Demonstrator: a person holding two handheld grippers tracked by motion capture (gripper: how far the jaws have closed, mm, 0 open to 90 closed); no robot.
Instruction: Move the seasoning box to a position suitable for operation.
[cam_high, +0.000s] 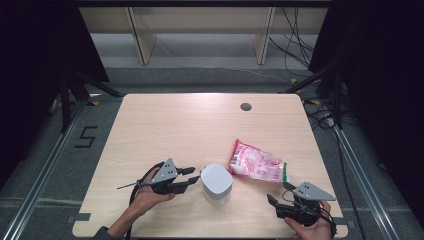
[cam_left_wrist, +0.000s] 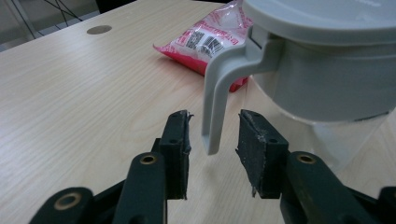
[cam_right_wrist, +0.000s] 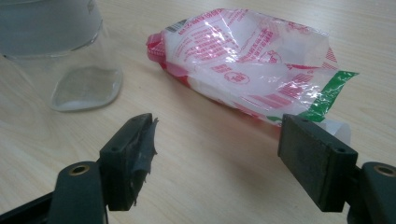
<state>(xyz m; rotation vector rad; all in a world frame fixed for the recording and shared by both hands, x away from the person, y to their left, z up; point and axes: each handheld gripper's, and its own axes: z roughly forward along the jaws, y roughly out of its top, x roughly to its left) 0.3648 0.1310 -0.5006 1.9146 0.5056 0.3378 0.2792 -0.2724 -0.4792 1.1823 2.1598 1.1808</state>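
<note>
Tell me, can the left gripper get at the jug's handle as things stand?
Probably yes: the left gripper has its fingers either side of the grey handle of the jug, gaps both sides, nothing between.

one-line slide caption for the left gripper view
Left gripper straddling the grey plastic handle of a clear grey-lidded jug, pads not yet touching.

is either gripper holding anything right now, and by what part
Nothing is held. The left gripper brackets the jar's grey lid handle without pressing it; the right gripper is open.
</note>
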